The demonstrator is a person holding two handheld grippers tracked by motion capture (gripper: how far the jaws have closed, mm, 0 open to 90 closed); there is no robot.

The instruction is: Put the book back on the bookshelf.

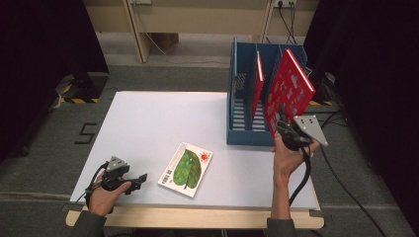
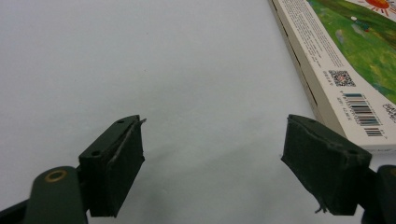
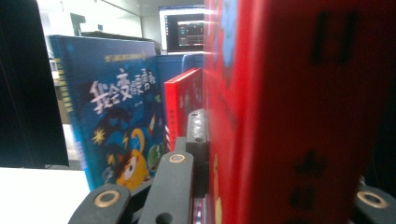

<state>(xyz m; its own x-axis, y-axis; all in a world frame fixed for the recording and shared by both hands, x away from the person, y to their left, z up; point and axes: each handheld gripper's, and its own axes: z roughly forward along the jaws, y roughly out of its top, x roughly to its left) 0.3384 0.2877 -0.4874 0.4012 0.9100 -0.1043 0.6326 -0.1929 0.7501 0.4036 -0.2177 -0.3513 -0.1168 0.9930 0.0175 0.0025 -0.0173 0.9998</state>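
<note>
Red is what matters here: we have a large red book (image 1: 289,91) pinched at its lower edge in our right hand-held gripper (image 1: 285,129), the jaws pressed against both covers. In the right gripper view the red cover (image 3: 299,112) stands just beside the pad, close against the lens. The book is lifted clear of the counter (image 1: 148,123) and tilted, its long axis running up and away from the hand, its top corner leaning over the right end of the blue file rack (image 1: 242,106). A thinner red book (image 1: 258,89) already stands upright in a middle slot, and the right gripper view also shows a blue picture book (image 3: 121,121) standing further left.

We judge that the coming move turns on this: the free slot lies forward and slightly left of the right hand, so the book must be brought upright and parallel to the dividers before it goes down.

Our left hand-held gripper (image 2: 233,163) rests low on the counter with its jaws spread and nothing between them. A green-covered book (image 1: 186,169) lies flat just to its right, its spine edge (image 2: 322,93) nearest that hand.
</note>
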